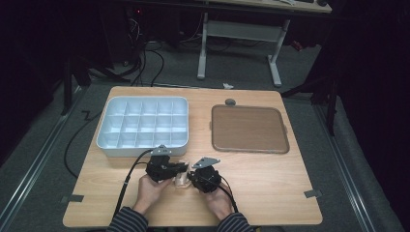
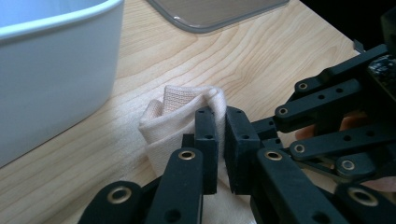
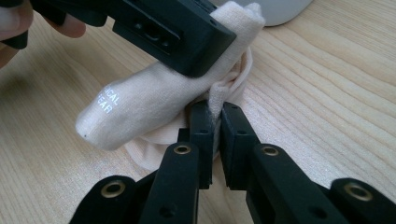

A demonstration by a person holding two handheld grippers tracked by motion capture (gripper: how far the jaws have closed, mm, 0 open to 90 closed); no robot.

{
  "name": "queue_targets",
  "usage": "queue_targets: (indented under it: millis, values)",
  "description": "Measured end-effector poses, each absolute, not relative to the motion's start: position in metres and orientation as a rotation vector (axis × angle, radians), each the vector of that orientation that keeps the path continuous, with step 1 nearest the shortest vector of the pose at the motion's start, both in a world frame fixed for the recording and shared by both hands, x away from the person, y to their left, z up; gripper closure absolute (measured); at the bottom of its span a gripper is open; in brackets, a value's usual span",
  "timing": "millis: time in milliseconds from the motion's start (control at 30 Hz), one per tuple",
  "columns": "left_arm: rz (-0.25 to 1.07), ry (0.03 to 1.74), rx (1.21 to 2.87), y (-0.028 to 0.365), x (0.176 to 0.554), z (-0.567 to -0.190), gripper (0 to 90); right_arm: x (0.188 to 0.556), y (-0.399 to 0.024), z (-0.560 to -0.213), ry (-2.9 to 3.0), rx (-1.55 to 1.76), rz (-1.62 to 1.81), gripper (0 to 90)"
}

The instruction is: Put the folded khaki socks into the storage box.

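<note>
- Jaws of the left gripper are closed almost together on a fold of the sock; the right gripper is likewise clamped on a thin edge of it.
- Sock: pale peach knit, rolled into a soft bundle, white lettering printed near one rounded end.
- Its long axis is seen running between the two grippers in the high view, near the table's front edge.
- Just behind it a white divided tray is set, with a brown lid alongside.
</note>
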State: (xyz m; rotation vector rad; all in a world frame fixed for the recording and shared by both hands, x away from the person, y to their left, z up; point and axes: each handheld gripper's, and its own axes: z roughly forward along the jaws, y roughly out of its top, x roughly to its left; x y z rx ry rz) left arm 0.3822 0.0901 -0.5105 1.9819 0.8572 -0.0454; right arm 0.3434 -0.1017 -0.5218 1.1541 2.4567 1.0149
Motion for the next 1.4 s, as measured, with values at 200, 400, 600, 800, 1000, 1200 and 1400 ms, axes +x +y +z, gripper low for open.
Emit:
queue_targets:
  millis: [200, 400, 600, 800, 1000, 1200, 1400]
  values:
    - [-0.039, 0.852, 1.989, 0.087, 0.383, -0.513, 84.9, 0.344, -0.102, -0.522, 2.458, 1.147, 1.016, 84.4]
    - [-0.037, 0.848, 1.997, 0.087, 0.382, -0.513, 84.9, 0.344, -0.102, -0.522, 2.458, 1.139, 1.013, 84.2]
    - [-0.045, 0.853, 2.013, 0.087, 0.384, -0.515, 84.9, 0.344, -0.103, -0.523, 2.457, 1.140, 1.017, 82.8]
    - [-0.041, 0.861, 2.029, 0.085, 0.385, -0.516, 84.8, 0.343, -0.105, -0.522, 2.456, 1.158, 1.018, 77.2]
    - [-0.034, 0.852, 2.041, 0.084, 0.385, -0.517, 84.8, 0.341, -0.108, -0.522, 2.460, 1.178, 1.026, 76.2]
    - [-0.018, 0.839, 2.059, 0.078, 0.384, -0.521, 85.3, 0.340, -0.110, -0.523, 2.457, 1.172, 1.027, 76.8]
    - [0.012, 0.833, 2.086, 0.076, 0.383, -0.518, 84.7, 0.332, -0.115, -0.518, 2.439, 1.166, 1.046, 74.2]
